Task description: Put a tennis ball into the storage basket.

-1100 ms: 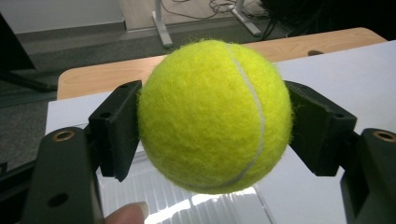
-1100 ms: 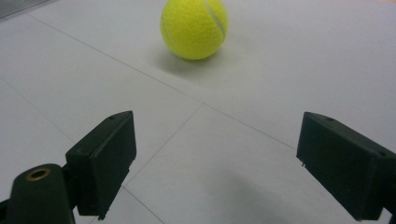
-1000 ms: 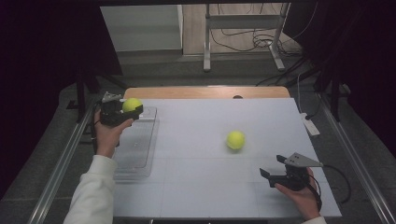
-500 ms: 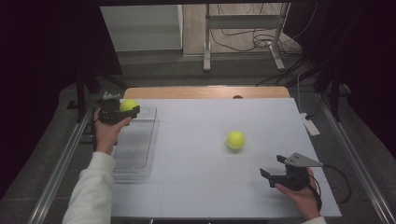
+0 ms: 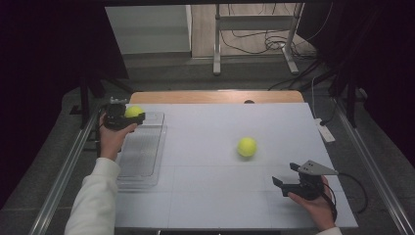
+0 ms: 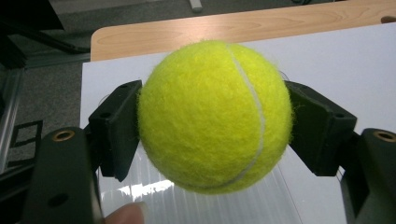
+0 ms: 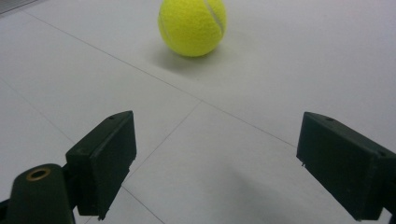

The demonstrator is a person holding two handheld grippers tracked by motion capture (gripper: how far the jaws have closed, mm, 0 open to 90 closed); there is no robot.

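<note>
Against a second ago, the left gripper, clamped on a tennis ball, has sunk closer over the far end of the clear plastic tray, probably to drop it there, while the right gripper rests wide open near the second tennis ball, right of the tray.

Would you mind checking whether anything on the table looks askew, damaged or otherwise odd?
Nothing stands out. One tennis ball is gripped squarely in the left claw over the clear tray; the other ball sits intact on the white tabletop, ahead of the open right claw.
</note>
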